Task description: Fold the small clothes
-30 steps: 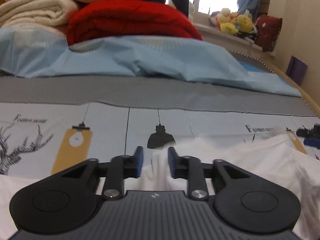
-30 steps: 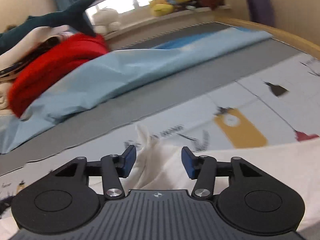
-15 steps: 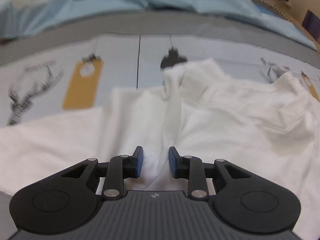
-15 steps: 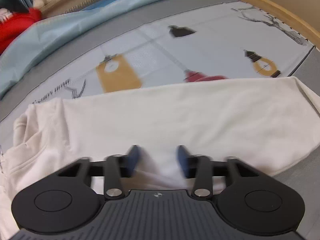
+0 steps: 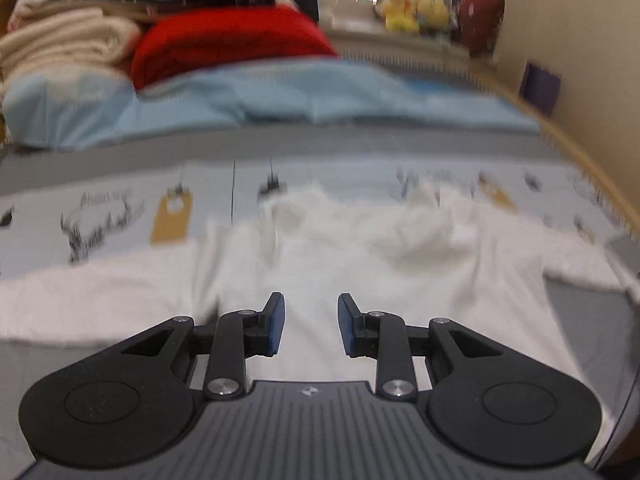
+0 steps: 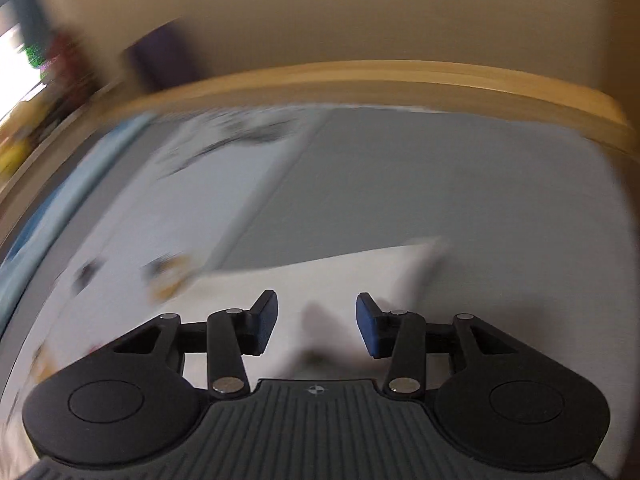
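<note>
Hovering both tools over the white shirt (image 5: 320,264) spread on the bed (image 5: 280,144).

Left tool (image 5: 311,326): jaws apart, blue pads clear of the cloth, nothing between them but shirt fabric lying below. Shirt runs ahead of this tool and out to both sides; its long axis lies crosswise to my pointing line. Rumpled part, probably the collar end, sits ahead and to the right (image 5: 416,232). Behind it: light blue sheet (image 5: 280,104), red blanket (image 5: 228,40), cream stack (image 5: 64,44). View blurred.

Right tool (image 6: 317,322): jaws opening, nothing clamped; a small raised pucker of shirt (image 6: 320,328) lies between the pads, apparently not pressed. Shirt corner (image 6: 424,252) lies just ahead and right of this tool, on the grey cover (image 6: 440,184), near the wooden bed edge (image 6: 400,76). Heavy blur.

Judgement: the right tool is nearer that corner, the left nearer mid-body. Next fold likely turns on picking up this right-hand edge and carrying it leftward across the long axis.
</note>
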Motion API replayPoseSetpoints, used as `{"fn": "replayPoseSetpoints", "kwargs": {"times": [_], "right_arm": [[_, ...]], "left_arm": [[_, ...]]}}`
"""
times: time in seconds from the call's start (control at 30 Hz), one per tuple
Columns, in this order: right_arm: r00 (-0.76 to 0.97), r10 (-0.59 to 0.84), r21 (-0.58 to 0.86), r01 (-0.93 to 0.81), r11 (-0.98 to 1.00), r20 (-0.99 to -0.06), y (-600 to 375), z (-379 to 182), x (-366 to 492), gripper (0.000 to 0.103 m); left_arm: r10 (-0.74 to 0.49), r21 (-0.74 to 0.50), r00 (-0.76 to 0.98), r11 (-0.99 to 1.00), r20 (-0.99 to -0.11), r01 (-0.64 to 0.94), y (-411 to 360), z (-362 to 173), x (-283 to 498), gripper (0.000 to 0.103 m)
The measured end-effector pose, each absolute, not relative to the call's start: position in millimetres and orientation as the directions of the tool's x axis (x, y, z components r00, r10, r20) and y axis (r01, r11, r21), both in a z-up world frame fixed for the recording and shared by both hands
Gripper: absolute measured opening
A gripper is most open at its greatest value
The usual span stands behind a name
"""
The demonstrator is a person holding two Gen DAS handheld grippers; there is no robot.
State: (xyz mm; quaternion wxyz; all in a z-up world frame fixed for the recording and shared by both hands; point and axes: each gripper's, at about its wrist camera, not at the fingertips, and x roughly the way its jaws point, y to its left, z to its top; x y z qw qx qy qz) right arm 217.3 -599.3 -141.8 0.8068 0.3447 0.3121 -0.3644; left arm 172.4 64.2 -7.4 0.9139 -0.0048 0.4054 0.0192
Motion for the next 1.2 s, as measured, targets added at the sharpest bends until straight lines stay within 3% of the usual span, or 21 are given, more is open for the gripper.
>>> {"fn": "replayPoseSetpoints", "kwargs": {"times": [0.13, 0.27, 0.3, 0.4, 0.5, 0.53, 0.57, 0.67, 0.7, 0.73, 0.77, 1.03, 1.2], "right_arm": [[0.538, -0.291, 0.416, 0.822, 0.388, -0.791, -623, -165, 197, 0.048], [0.600, -0.204, 0.471, 0.760, 0.447, -0.774, -626, -165, 212, 0.047], [0.609, -0.195, 0.474, 0.748, 0.465, -0.769, -626, -163, 216, 0.041], [0.568, -0.187, 0.410, 0.749, 0.520, -0.801, -627, -157, 233, 0.001], [0.590, -0.134, 0.491, 0.759, 0.428, -0.796, -646, -151, 236, 0.001], [0.639, -0.136, 0.549, 0.735, 0.398, -0.757, -656, -143, 236, 0.001], [0.745, -0.159, 0.661, 0.654, 0.368, -0.648, -668, -132, 232, 0.001], [0.828, -0.342, 0.749, 0.553, 0.365, -0.444, -690, -98, 215, 0.002], [0.818, -0.382, 0.766, 0.554, 0.326, -0.429, -695, -96, 208, 0.016], [0.802, -0.402, 0.772, 0.568, 0.284, -0.442, -697, -98, 202, 0.042], [0.790, -0.412, 0.771, 0.580, 0.263, -0.454, -696, -103, 199, 0.049], [0.648, -0.249, 0.575, 0.757, 0.310, -0.720, -659, -155, 229, 0.048], [0.577, -0.247, 0.489, 0.805, 0.336, -0.779, -646, -173, 243, 0.048]], "left_arm": [[0.100, 0.087, 0.653, 0.995, -0.751, -0.052, 58, -20, 183, 0.032], [0.142, 0.091, 0.636, 0.989, -0.758, -0.113, 65, -25, 194, 0.032], [0.144, 0.091, 0.634, 0.989, -0.760, -0.116, 67, -27, 196, 0.032], [0.171, 0.125, 0.627, 0.985, -0.760, -0.117, 69, -30, 202, 0.032], [0.175, 0.128, 0.629, 0.984, -0.758, -0.120, 73, -30, 207, 0.032], [0.175, 0.126, 0.631, 0.985, -0.756, -0.122, 75, -30, 207, 0.032], [0.173, 0.123, 0.632, 0.985, -0.755, -0.123, 76, -29, 206, 0.032], [0.169, 0.121, 0.627, 0.986, -0.761, -0.119, 78, -30, 205, 0.032], [0.165, 0.121, 0.625, 0.986, -0.763, -0.112, 78, -30, 204, 0.032], [0.160, 0.122, 0.625, 0.987, -0.764, -0.104, 79, -30, 203, 0.032], [0.157, 0.124, 0.627, 0.988, -0.763, -0.096, 78, -30, 203, 0.032], [0.140, 0.120, 0.626, 0.990, -0.767, -0.074, 76, -31, 202, 0.032], [0.147, 0.162, 0.618, 0.986, -0.772, -0.032, 69, -37, 202, 0.032]]}}
